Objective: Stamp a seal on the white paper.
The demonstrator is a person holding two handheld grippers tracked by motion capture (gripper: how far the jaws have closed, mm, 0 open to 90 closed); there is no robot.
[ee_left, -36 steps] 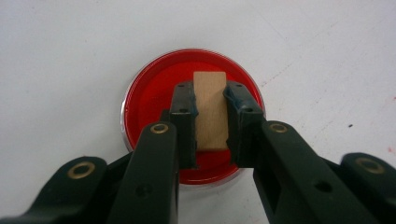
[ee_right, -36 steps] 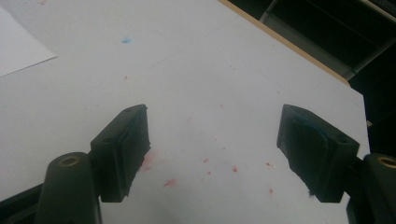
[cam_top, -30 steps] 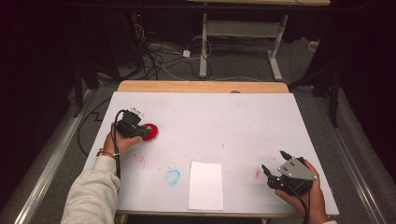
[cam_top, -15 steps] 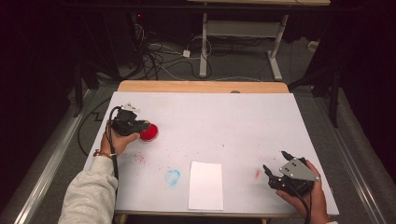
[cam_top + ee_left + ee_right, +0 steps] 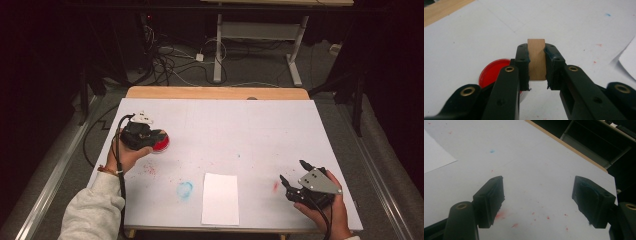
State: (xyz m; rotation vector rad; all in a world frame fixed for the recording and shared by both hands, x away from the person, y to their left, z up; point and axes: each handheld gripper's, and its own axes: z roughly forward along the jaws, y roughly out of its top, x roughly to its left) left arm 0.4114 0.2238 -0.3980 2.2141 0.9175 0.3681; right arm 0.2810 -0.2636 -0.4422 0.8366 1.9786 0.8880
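Your left tool [image 5: 537, 62] was clamped on a small wooden block [image 5: 536, 58], its jaws pressed against the block's two sides, and you held it just above the desk [image 5: 240, 130] at about nine o'clock. A round dish of red paint [image 5: 494, 72] sat on the desk directly beside that tool, partly under its left jaw in the left gripper view; in the high view the dish [image 5: 161, 144] peeked out at the tool's three o'clock side. Your right tool [image 5: 296, 176] rested near the desk's five o'clock corner with its jaws spread wide and nothing between them. A white sheet of paper [image 5: 220, 198] lay at six o'clock, a blue smudge [image 5: 184, 189] at its nine o'clock side, and a red smear [image 5: 275, 186] between the sheet and your right tool.
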